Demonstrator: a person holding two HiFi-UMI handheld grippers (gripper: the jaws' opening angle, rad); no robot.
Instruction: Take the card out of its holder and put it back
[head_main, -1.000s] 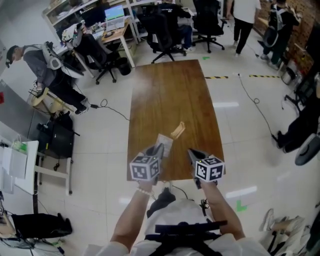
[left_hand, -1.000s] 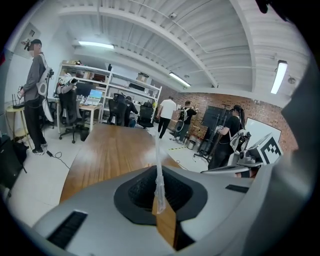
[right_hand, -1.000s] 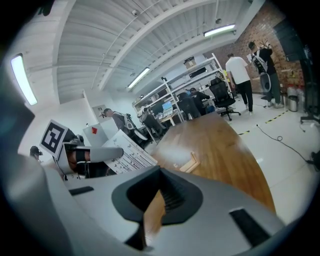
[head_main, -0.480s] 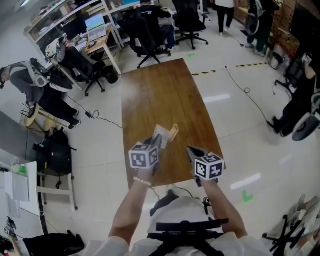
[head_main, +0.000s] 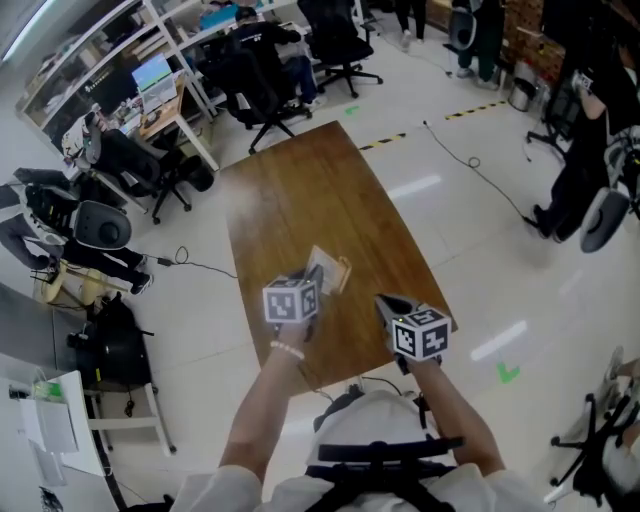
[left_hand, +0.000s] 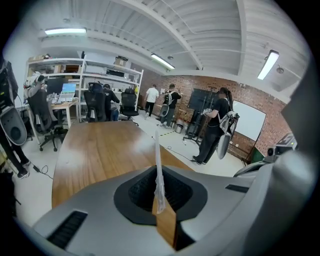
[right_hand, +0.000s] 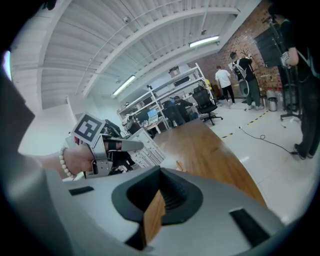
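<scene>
– Clear plastic in the left gripper (head_main: 316, 293): why held up off the table (head_main: 300, 180)?
– To leave room on both faces. Jaws pressed together on the lower edge of the holder (head_main: 324, 267), at centre frame in the head view. Seen edge-on and upright at the middle of the left gripper view, thin as a blade.
– Why grip only the edge?
– Probably to keep the mouth and most of the sleeve free, and to avoid pinching the card while sliding it. Printed rows visible on the face turned toward the right gripper view, left of centre there. Likely the card, seemingly inside the holder, though hard to be sure.
– And the right gripper (head_main: 386, 305)?
– Closed, with nothing between the jaws but a sliver of table showing through. Parked just right of the holder in the head view, apart from it, tip aimed its way. Looks like waiting to go in for the pull.
– Tan piece (head_main: 344, 272) by the sleeve?
– Against its right side in the head view. Cannot tell whether lying on the table or attached; perhaps a clip or tag, too small to say.
– Step in hand?
– Judging by this, steadying and presenting the holder, with the pull not yet begun. Needs the right jaws opened first, then a pinch on the card's free end, drawn along the sleeve, not across. Otherwise a risk of buckling the plastic.
</scene>
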